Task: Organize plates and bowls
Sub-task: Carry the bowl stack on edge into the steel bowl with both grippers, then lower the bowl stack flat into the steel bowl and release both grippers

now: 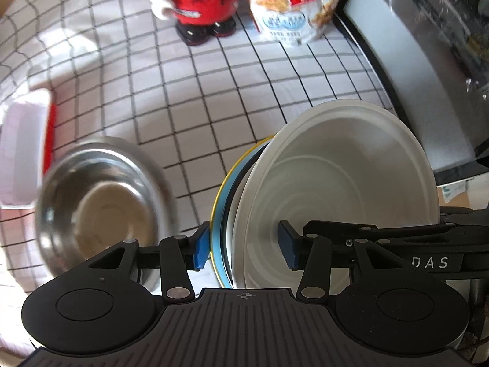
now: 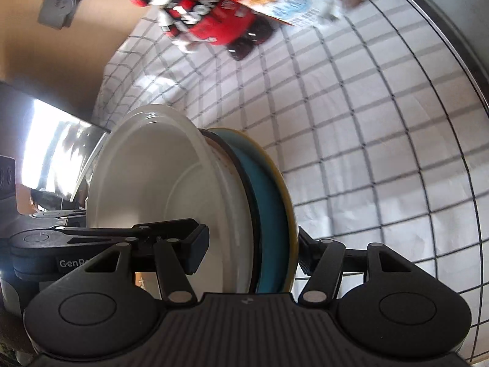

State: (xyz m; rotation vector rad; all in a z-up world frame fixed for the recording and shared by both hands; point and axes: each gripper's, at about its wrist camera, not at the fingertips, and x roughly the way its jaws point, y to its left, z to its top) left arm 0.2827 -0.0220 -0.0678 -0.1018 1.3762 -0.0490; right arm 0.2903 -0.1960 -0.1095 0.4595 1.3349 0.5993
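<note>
A stack of dishes is held on edge above the checked tablecloth: a white bowl (image 1: 342, 177) nested against a blue plate with a yellow rim (image 1: 218, 214). My left gripper (image 1: 244, 246) is shut on the stack, one blue pad outside the blue plate, the other inside the bowl. My right gripper (image 2: 253, 253) is shut on the same stack from the other side, white bowl (image 2: 152, 177) to its left, blue plate (image 2: 269, 214) to its right. A steel bowl (image 1: 97, 205) sits on the cloth left of the stack.
A red and black figurine (image 1: 198, 3) and a snack bag (image 1: 293, 6) stand at the back of the checked tablecloth (image 1: 198, 98). A white and red box (image 1: 24, 150) lies at the left. A dark appliance (image 1: 428, 61) borders the right side.
</note>
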